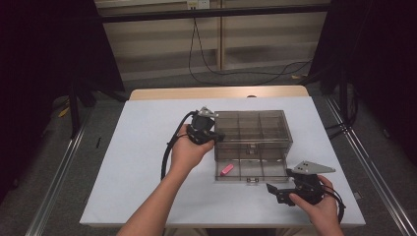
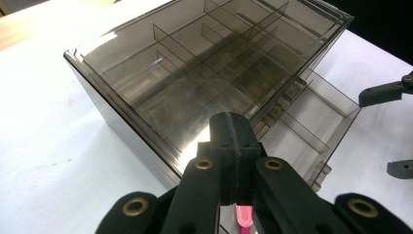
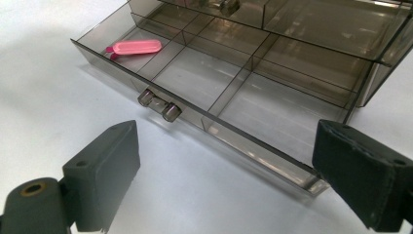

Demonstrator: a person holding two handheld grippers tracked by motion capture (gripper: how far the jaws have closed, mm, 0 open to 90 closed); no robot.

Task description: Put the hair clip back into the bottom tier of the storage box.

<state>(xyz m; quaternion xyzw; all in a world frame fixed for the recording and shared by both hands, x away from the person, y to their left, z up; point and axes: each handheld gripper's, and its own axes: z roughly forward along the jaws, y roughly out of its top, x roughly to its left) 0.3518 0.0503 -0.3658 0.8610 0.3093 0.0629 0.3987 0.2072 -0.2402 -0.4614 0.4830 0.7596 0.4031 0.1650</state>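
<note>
- Drawer (image 3: 234, 92) of the smoky clear organiser box (image 1: 251, 129) stands pulled out toward the near edge of the white table (image 1: 128, 162), with its small knob (image 3: 159, 105) facing the person.
- Pink clip (image 3: 135, 47), a small elongated piece, lies in the drawer's left-end compartment as the high view shows it; its long axis runs roughly along the drawer's front wall, slightly slanted.
- The box sits a little right of the table's middle, its closed upper tiers behind the open drawer.
- The left gripper (image 1: 209, 129) rests at the box's left side above the drawer's left end, its jaws pressed together with nothing pinched; in the left gripper view the pink piece peeks out just below the joined tips.
- The right gripper (image 1: 280, 191) hovers near the table's near right corner, in front of the drawer's right end and apart from it, jaws spread wide and empty.
- The relation that matters: the clip lies almost directly under the left gripper, while from the right gripper it lies far across the drawer's full length.
- Judged from this, the left hand is much better placed to reach the clip, but its jaws would need to part first; the right looks lined up for the drawer front.
</note>
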